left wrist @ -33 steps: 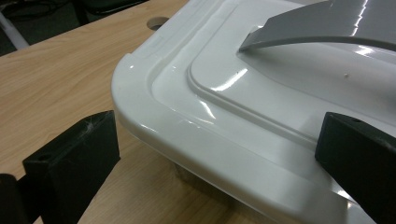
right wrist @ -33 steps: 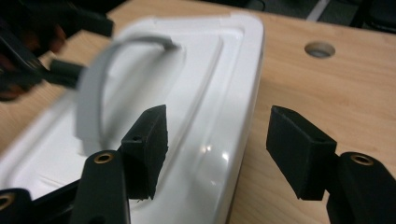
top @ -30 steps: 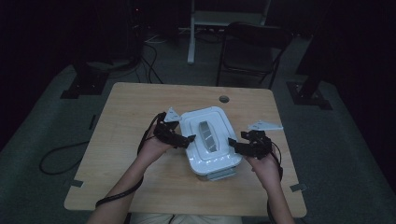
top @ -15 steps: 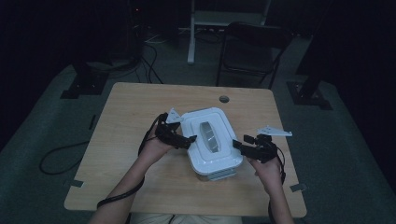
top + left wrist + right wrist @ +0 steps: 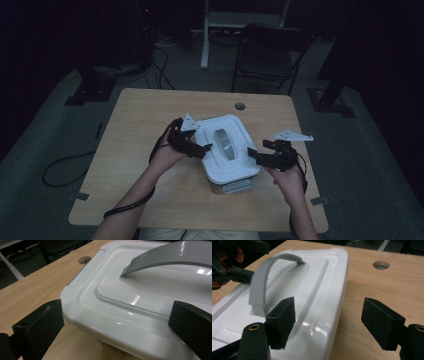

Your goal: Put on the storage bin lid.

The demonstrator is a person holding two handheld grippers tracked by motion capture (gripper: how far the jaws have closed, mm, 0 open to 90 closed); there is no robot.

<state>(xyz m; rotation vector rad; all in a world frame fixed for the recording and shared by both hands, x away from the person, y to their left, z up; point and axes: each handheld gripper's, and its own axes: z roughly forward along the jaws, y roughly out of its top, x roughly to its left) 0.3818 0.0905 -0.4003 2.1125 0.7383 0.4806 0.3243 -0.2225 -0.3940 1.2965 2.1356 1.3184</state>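
White lidded storage box point(image 5: 226, 150) sits mid-table, a little toward the near edge, grey carry handle point(image 5: 224, 144) arched over its lid point(image 5: 140, 285). Left gripper point(image 5: 199, 148) is at the box's left rim, jaws spread wide around the lid edge; right gripper point(image 5: 254, 156) is at the right rim, jaws likewise apart, one over the lid, one over bare table point(image 5: 145, 115). Nothing clamped yet. The risk, I'd say: glossy plastic, so an uneven squeeze could let a jaw slip and skid the box toward the near edge.
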